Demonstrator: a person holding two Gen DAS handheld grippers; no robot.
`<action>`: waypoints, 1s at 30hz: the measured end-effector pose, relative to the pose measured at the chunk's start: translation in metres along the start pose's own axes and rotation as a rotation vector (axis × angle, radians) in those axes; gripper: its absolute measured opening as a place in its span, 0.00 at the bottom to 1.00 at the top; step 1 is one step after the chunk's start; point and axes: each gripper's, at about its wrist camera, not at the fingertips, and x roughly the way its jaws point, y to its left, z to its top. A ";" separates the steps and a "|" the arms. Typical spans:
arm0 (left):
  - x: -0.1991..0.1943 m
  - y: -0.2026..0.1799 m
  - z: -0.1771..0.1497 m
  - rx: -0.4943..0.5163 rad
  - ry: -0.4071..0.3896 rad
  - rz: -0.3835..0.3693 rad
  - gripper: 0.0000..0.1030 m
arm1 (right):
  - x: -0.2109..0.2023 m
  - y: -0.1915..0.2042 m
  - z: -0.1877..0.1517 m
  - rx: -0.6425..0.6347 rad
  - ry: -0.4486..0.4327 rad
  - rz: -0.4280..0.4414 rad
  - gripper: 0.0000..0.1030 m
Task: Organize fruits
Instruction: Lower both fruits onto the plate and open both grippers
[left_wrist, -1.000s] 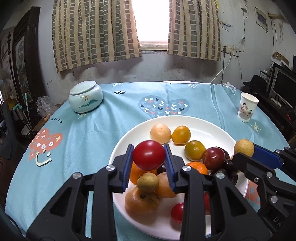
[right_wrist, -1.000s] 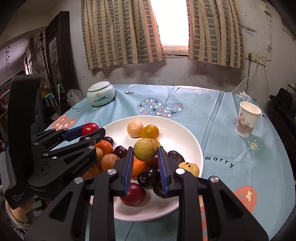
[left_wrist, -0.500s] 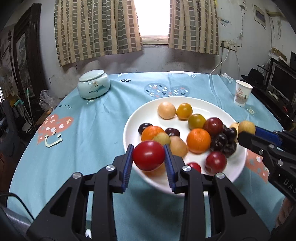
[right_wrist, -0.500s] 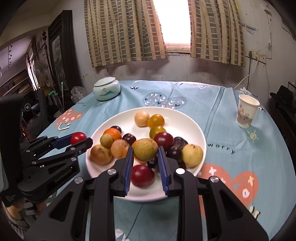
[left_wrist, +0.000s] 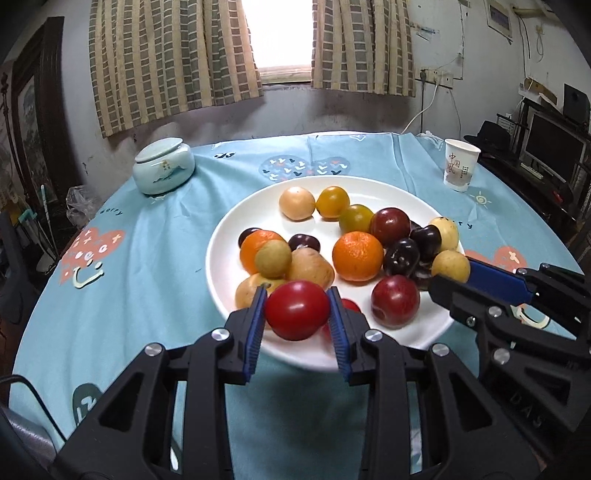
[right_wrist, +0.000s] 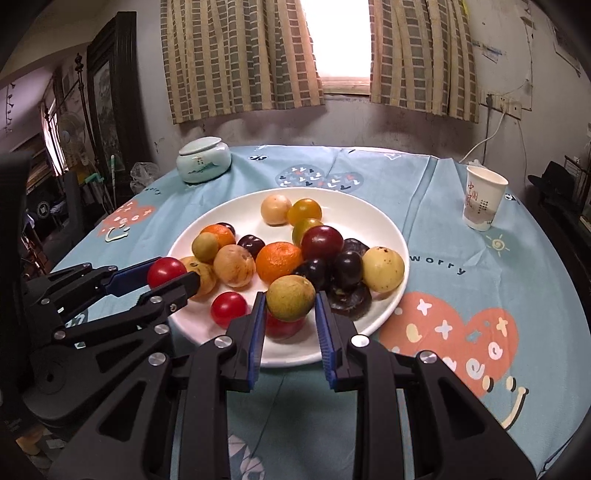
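Left gripper (left_wrist: 297, 314) is closed on a red tomato (left_wrist: 297, 309), and it holds this fruit above the near edge of the white plate (left_wrist: 221, 258). Right gripper (right_wrist: 290, 317) is closed on a yellow-green fruit (right_wrist: 291, 297), also above the near part of the plate. Both fruits are round and smooth, and the pads touch them only at two sides, so I think a fruit could slip out if a hand tilts or shakes. A falling fruit may hit the pile on the plate and push the orange (left_wrist: 357, 255) or the dark plums (left_wrist: 401, 257) over the rim onto the blue tablecloth (left_wrist: 140, 280). Too strong pressure could break the tomato's skin. The two grippers are near each other and could also collide.
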 end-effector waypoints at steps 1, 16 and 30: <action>0.002 -0.001 0.001 0.001 -0.001 -0.002 0.33 | 0.000 0.000 0.001 -0.007 -0.004 0.001 0.26; 0.082 0.062 0.094 -0.178 0.060 0.050 0.33 | 0.079 0.009 0.081 -0.075 0.034 0.050 0.26; 0.135 0.067 0.082 -0.198 0.143 0.065 0.33 | 0.134 0.014 0.082 -0.081 0.182 0.104 0.26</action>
